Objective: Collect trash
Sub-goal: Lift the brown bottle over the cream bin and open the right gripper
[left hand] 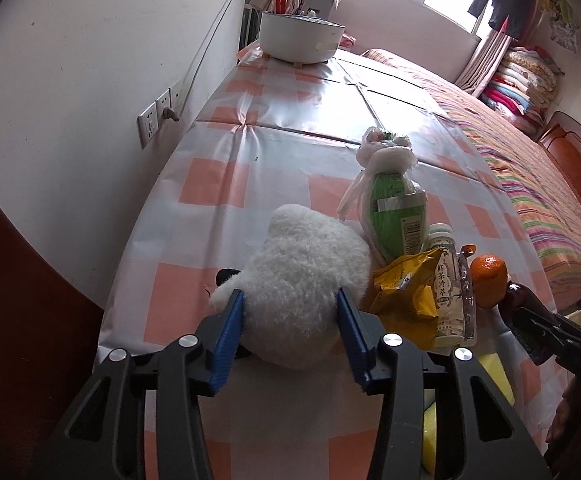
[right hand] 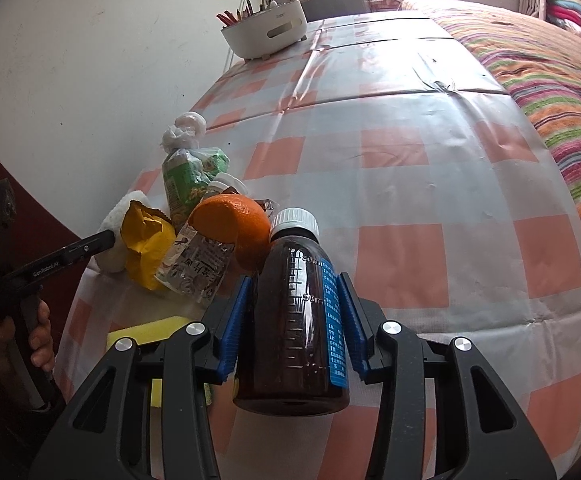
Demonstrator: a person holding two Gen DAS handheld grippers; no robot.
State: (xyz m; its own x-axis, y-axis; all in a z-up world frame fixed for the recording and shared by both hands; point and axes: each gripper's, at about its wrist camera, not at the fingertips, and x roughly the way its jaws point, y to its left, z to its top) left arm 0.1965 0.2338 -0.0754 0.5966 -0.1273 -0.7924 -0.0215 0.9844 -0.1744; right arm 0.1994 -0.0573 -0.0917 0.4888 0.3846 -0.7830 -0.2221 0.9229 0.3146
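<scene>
My left gripper (left hand: pixel 290 300) is shut on a white plush toy (left hand: pixel 302 272) lying on the checked tablecloth (left hand: pixel 290 128); both blue pads sink into its fluffy sides. Beside the toy stands a cluster of items: a yellow crumpled wrapper (left hand: pixel 406 288), a small drink bottle (left hand: pixel 448 280), an orange (left hand: pixel 488 276) and a green packet in a knotted plastic bag (left hand: pixel 390 208). My right gripper (right hand: pixel 296 280) is shut on a brown medicine bottle (right hand: pixel 294 320) with a white cap and blue label, held just right of the orange (right hand: pixel 230 220). One of the left gripper's fingers (right hand: pixel 90 246) shows against the toy (right hand: pixel 126 204).
A yellow sponge (right hand: pixel 142 332) lies at the table's near edge. A white pot (left hand: pixel 298 36) holding pencils stands at the far end. A white wall with a socket (left hand: pixel 154 120) runs along the left; a striped bed (left hand: pixel 530 184) borders the right.
</scene>
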